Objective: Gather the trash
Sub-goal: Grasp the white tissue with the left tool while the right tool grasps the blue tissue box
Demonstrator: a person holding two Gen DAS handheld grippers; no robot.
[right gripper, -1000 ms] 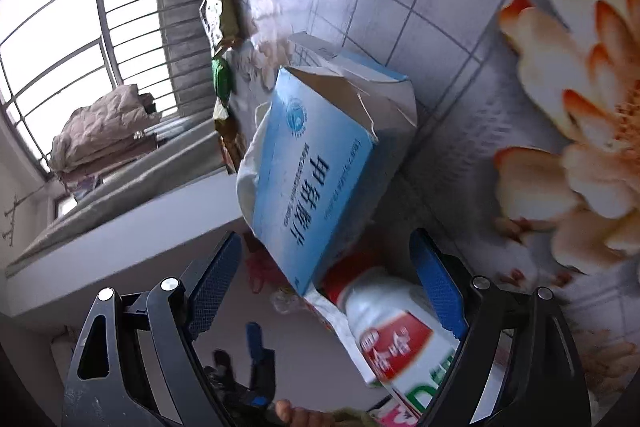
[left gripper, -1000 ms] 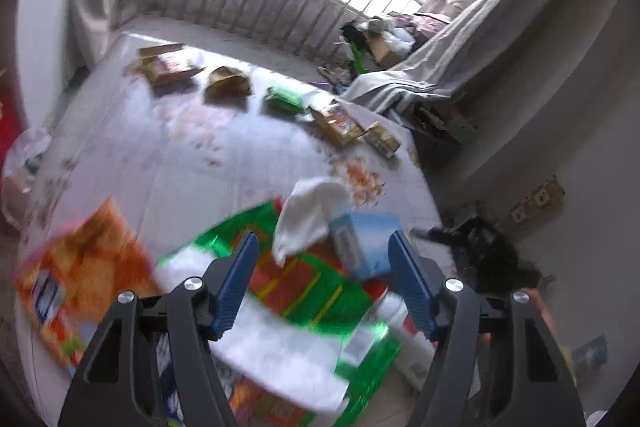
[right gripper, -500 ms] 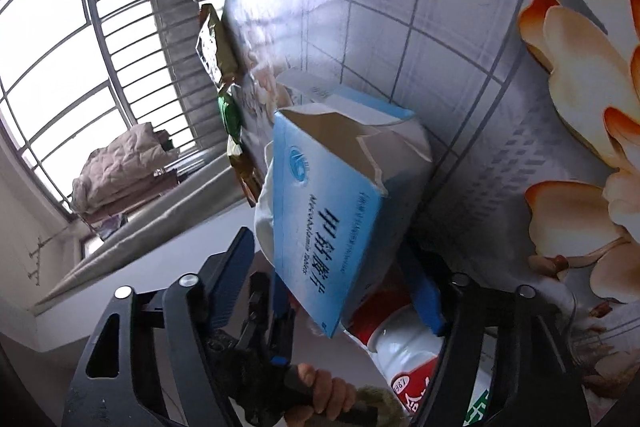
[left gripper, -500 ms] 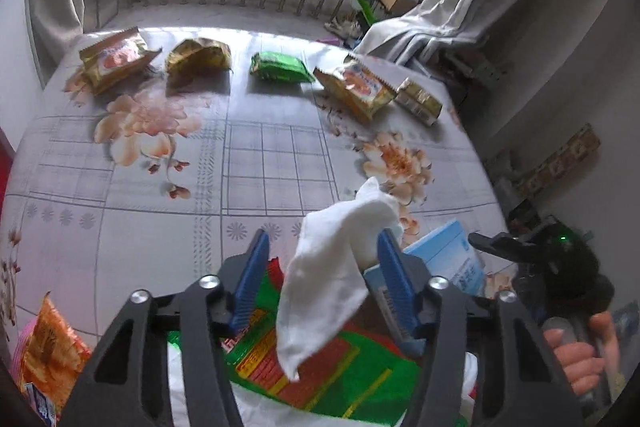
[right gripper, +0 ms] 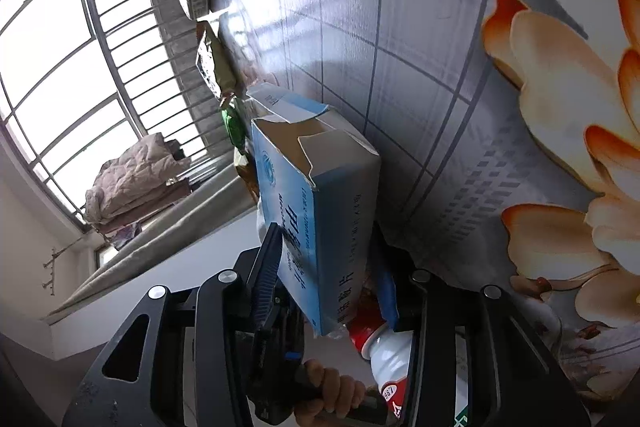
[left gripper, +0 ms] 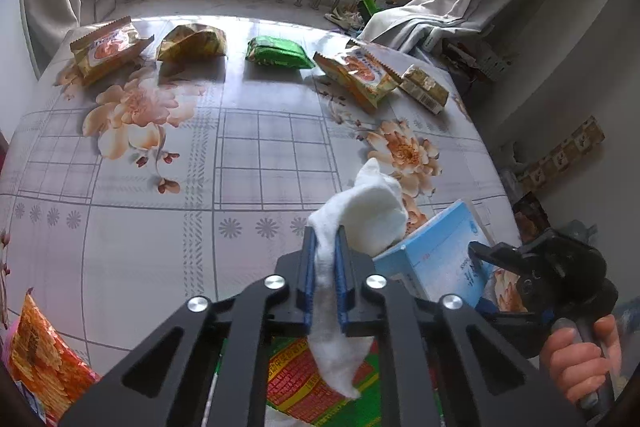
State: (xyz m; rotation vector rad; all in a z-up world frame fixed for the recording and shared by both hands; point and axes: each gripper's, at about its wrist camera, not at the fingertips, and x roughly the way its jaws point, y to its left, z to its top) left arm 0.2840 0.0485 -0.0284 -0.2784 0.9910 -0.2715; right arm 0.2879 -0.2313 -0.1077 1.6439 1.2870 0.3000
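So we've got our left gripper [left gripper: 325, 283] pinched tight on the crumpled white tissue [left gripper: 362, 217], jaws closing the last bit; the tissue pokes up out of the open end of the light blue cardboard box [left gripper: 438, 259] and hangs down below the blue pads too; our right gripper [right gripper: 326, 273] has that same box between its jaws, which are closing, left pad against the printed face; the box sits at the near right of the flowered tablecloth [left gripper: 168, 203], over a white bottle with a red cap [right gripper: 386, 355]; five snack packets line the far edge, green packet [left gripper: 276, 53] in the middle.
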